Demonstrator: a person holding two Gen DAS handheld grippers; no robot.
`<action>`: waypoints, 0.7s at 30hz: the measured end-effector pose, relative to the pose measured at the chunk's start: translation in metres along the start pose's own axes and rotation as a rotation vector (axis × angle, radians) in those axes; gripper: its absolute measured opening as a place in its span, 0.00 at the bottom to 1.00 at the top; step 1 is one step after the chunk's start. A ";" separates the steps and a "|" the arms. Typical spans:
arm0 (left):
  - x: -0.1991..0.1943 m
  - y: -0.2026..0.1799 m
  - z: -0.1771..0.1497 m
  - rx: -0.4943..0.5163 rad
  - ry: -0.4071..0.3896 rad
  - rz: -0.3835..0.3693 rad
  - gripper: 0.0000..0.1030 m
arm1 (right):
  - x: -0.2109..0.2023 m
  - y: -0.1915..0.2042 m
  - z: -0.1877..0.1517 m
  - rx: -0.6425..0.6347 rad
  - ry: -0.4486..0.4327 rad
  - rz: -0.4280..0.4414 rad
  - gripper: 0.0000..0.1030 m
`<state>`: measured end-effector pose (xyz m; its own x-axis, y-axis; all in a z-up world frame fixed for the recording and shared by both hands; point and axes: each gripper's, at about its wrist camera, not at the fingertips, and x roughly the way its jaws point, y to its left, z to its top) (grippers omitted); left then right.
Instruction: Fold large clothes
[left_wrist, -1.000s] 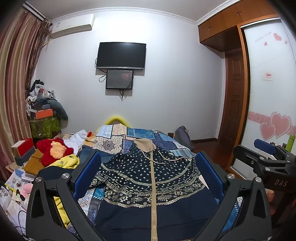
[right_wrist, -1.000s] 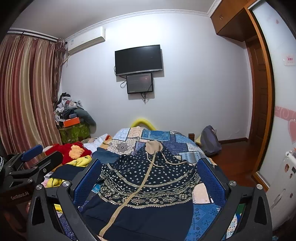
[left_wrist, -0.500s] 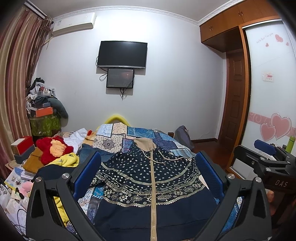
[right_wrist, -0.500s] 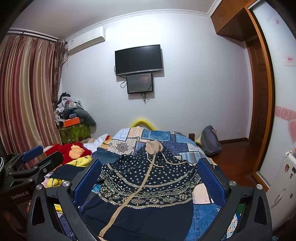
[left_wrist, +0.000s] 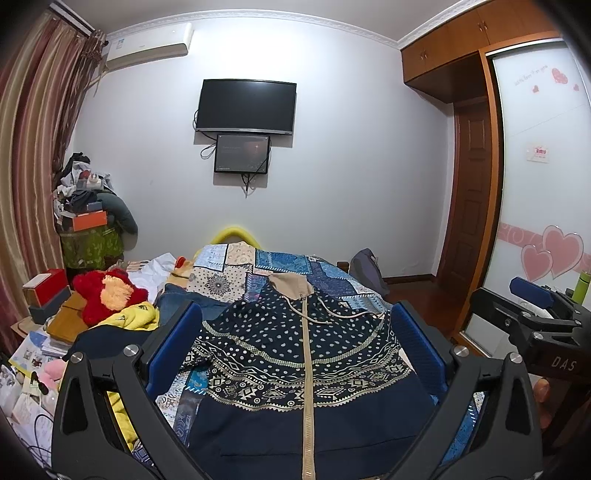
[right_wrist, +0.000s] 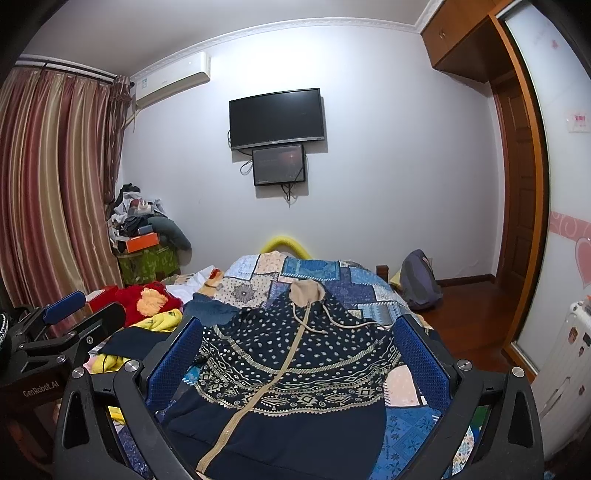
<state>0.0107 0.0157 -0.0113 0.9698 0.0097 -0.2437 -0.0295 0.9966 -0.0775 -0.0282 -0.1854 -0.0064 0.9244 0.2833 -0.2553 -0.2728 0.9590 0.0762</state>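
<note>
Left wrist view has the left hand-held gripper (left_wrist: 295, 347) hanging above the near end of the bed (left_wrist: 280, 266), its blue fingers (left_wrist: 173, 347) spread wide and released, nothing between them. Straight ahead of it and framed by the two fingers lies the hoodie (left_wrist: 295, 354), dark navy with cream dots and patterned bands, spread flat on the patchwork bedspread with its tan zipper running away from the gripper toward the tan hood (left_wrist: 291, 286) at the far end. Off to its left sits a heap with a red plush toy (left_wrist: 107, 293) and a yellow garment (left_wrist: 129, 315). The right hand-held gripper (left_wrist: 535, 314) shows at the right edge of this view.

Right wrist view shows that right hand-held gripper (right_wrist: 299, 350) likewise released, fingers wide apart over the hoodie (right_wrist: 288, 362), which lies directly ahead and below it, the zipper slanting from lower left up to the hood (right_wrist: 306, 293). On the far wall beyond hangs a television (right_wrist: 277, 118).
</note>
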 end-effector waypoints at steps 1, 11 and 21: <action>0.000 0.000 0.000 0.000 0.000 0.001 1.00 | 0.000 -0.001 0.000 0.000 0.001 0.000 1.00; 0.002 0.001 0.000 -0.001 0.000 0.004 1.00 | 0.000 -0.001 0.000 0.000 0.004 0.001 1.00; 0.010 0.003 -0.004 -0.005 0.017 0.013 1.00 | 0.007 -0.002 -0.003 0.002 0.019 -0.004 1.00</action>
<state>0.0191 0.0183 -0.0173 0.9651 0.0217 -0.2609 -0.0437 0.9959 -0.0786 -0.0220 -0.1853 -0.0114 0.9205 0.2790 -0.2736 -0.2682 0.9603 0.0771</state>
